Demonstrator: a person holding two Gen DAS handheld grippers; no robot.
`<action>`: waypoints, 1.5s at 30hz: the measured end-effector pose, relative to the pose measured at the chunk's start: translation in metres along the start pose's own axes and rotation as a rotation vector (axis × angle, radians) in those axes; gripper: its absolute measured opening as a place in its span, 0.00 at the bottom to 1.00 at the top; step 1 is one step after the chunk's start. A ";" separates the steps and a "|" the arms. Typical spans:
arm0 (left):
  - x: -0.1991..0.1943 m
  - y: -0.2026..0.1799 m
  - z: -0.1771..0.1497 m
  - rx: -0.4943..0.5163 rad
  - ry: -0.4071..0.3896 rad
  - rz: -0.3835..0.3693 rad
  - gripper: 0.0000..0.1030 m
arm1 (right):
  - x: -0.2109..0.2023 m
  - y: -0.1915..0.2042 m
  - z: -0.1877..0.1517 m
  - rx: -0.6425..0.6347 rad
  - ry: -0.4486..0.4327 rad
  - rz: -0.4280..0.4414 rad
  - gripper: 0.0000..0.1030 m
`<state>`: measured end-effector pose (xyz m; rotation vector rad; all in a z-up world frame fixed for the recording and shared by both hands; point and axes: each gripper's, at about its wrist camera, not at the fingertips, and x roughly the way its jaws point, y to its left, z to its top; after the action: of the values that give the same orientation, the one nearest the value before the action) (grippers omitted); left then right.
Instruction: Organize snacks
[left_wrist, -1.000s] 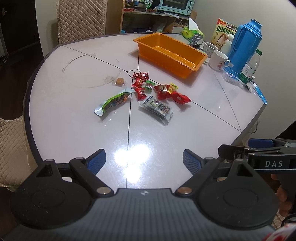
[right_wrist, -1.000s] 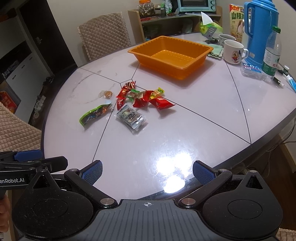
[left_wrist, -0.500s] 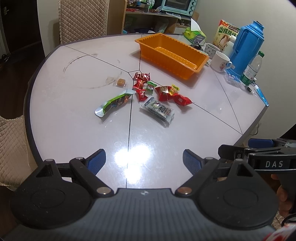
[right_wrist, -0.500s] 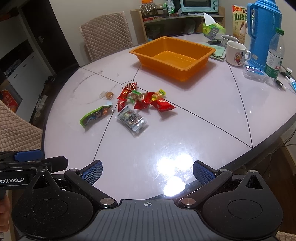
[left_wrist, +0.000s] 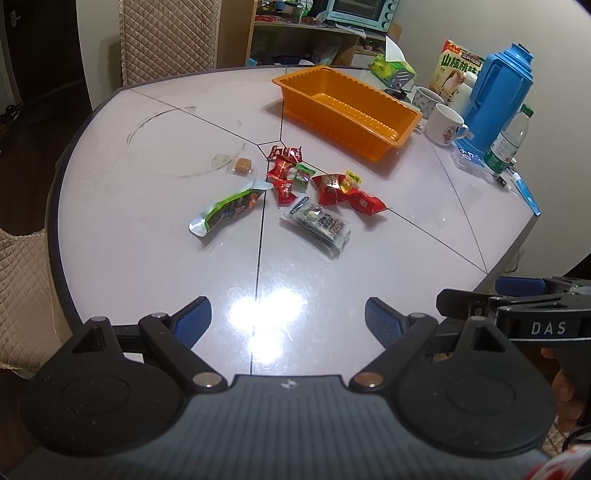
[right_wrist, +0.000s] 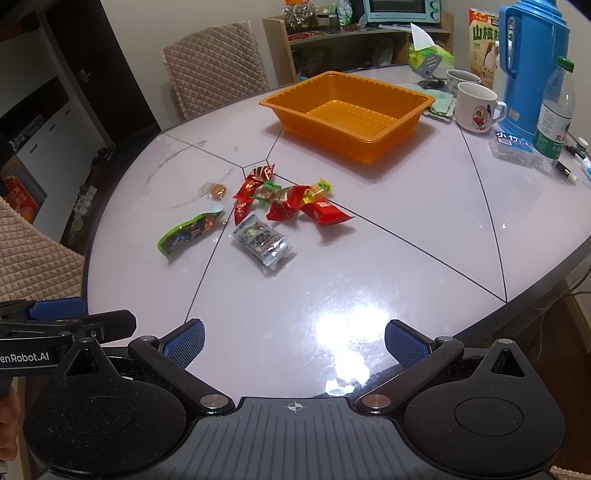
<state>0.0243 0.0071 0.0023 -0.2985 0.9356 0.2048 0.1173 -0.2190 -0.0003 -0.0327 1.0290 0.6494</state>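
The snacks (left_wrist: 306, 192) lay in a small, shiny pile in the middle of the tabletop (left_wrist: 147, 229), near the empty orange tray (left_wrist: 402, 125), and none were in it yet. They were red, green and yellow packs, some touching, so a grab could catch two at once or make a slick pack slide away. The left gripper (left_wrist: 288, 321) and the right gripper (right_wrist: 295, 341) were both spread wide, held nothing, and were well back from the pile.

Both views shifted slightly: orange tray (left_wrist: 347, 110) and snack pile (left_wrist: 306, 192) sit marginally lower in frame than before.
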 end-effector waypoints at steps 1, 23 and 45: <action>0.001 0.000 0.001 -0.001 0.001 0.001 0.87 | 0.001 -0.001 0.001 0.000 0.001 0.002 1.00; 0.034 0.012 0.020 -0.069 -0.022 0.067 0.87 | 0.033 -0.034 0.024 -0.041 -0.025 0.091 1.00; 0.080 0.052 0.040 -0.136 -0.070 0.230 0.85 | 0.120 -0.066 0.079 -0.265 -0.101 0.186 0.61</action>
<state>0.0856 0.0731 -0.0493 -0.3072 0.8872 0.4888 0.2552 -0.1890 -0.0725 -0.1354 0.8496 0.9448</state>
